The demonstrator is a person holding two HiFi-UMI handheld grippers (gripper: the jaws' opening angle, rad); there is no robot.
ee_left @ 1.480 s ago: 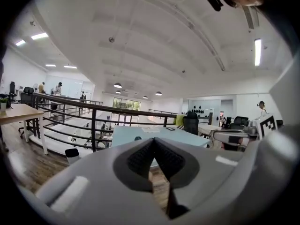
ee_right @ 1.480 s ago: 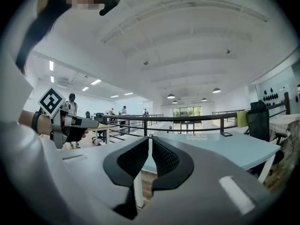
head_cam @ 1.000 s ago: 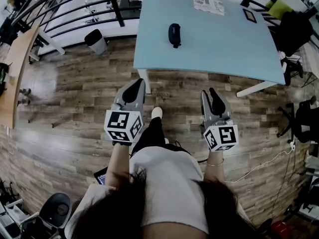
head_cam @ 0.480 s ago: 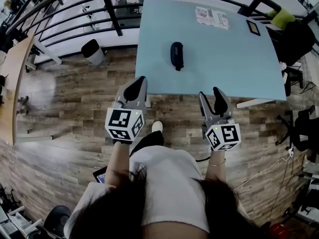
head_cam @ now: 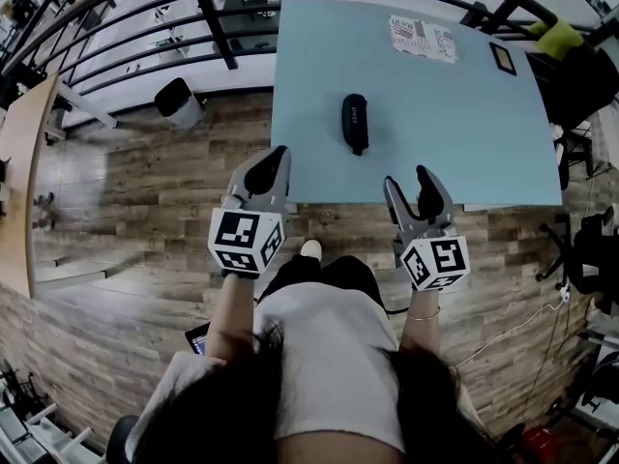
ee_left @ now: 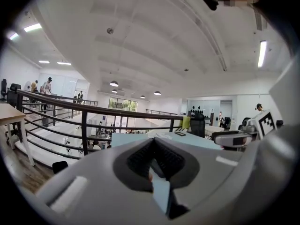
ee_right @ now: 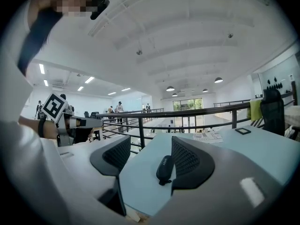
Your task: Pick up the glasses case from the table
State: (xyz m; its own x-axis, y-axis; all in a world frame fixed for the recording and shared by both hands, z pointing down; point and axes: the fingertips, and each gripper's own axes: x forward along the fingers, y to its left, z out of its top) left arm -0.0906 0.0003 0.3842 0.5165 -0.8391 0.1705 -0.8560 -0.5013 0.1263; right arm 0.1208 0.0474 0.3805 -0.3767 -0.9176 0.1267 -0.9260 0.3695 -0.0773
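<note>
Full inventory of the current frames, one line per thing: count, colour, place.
glasses case: 1, black, lying on the table, untouched
table: 1, light blue, top centre of the head view
printed sheet: 1, white, far side of the table
small framed flat item: 1, dark, table's far right corner
railing: 1, black, beyond and left of the table
bin: 1, grey, floor left of the table
floor: 1, brown wood planks, under everything
left gripper: 1, grey, near the table's left corner, jaws together, empty
right gripper: 1, grey, at the table's near edge, jaws apart, just been opening, nothing between them
</note>
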